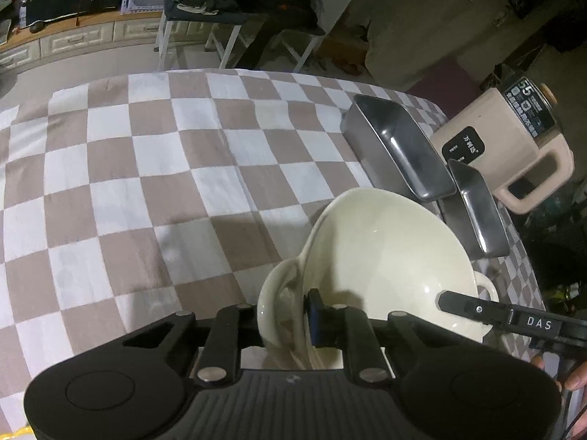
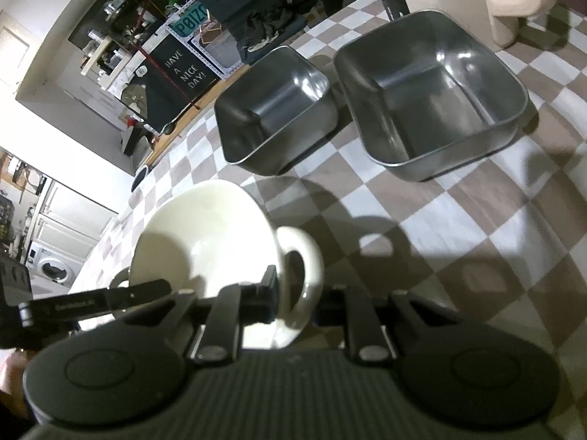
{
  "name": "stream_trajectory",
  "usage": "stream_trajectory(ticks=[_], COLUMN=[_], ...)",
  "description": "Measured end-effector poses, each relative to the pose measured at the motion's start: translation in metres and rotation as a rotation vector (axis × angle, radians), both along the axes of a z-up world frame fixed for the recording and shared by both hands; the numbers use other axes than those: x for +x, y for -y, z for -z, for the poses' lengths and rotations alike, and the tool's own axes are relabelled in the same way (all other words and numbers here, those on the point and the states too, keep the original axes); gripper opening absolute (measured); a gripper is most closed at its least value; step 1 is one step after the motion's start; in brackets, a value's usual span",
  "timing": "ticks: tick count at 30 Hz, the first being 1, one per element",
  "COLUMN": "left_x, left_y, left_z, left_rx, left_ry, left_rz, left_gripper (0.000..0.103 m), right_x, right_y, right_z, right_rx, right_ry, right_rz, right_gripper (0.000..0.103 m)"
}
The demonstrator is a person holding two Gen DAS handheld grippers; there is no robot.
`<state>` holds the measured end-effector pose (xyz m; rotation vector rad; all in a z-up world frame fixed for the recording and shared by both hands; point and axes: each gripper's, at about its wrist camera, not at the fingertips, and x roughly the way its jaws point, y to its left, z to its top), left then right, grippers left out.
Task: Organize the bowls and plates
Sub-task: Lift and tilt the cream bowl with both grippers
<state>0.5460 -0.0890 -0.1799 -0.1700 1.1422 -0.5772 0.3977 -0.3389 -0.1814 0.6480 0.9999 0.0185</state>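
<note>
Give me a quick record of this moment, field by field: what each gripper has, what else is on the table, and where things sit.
held item: cream two-handled bowl, tilted, lifted above the cloth
left gripper: shut on one loop handle of the bowl
right gripper: shut on the opposite handle
surface: brown and white checkered tablecloth
other dishes: smaller steel tray and larger steel tray, side by side, upright, nothing visible inside
beyond the trays: beige appliance with a handle
</note>
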Motion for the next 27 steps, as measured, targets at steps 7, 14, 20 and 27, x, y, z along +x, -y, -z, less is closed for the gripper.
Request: stream_trajectory(ticks=[7, 14, 20, 27], left_x=[-0.007, -0.007, -0.004, -0.005], left_y=[0.000, -0.009, -0.010, -0.008], left_z=[-0.007, -0.005, -0.004, -0.004], left_rx=[0.005, -0.018, -0.013, -0.013], left_ry=[0.023, -0.015, -0.029, -0.016], left_rz=[-0.013, -0.041, -0.024, -0.030], left_gripper=[0.018, 0.018, 0.019, 0.019], right_x=[-0.002, -0.002, -0.001, 0.002], right_y=[0.000, 0.002, 0.006, 0.009], right_z=[-0.010, -0.001, 0.004, 0.006], right_rx=[-0.017, -0.012, 0.015, 0.037], right_ry=[0.027, 0.004, 0.027, 0.020], right_rz=[-0.016, -0.014, 0.005, -0.009], right_gripper=[0.020, 0.022, 0.026, 0.024])
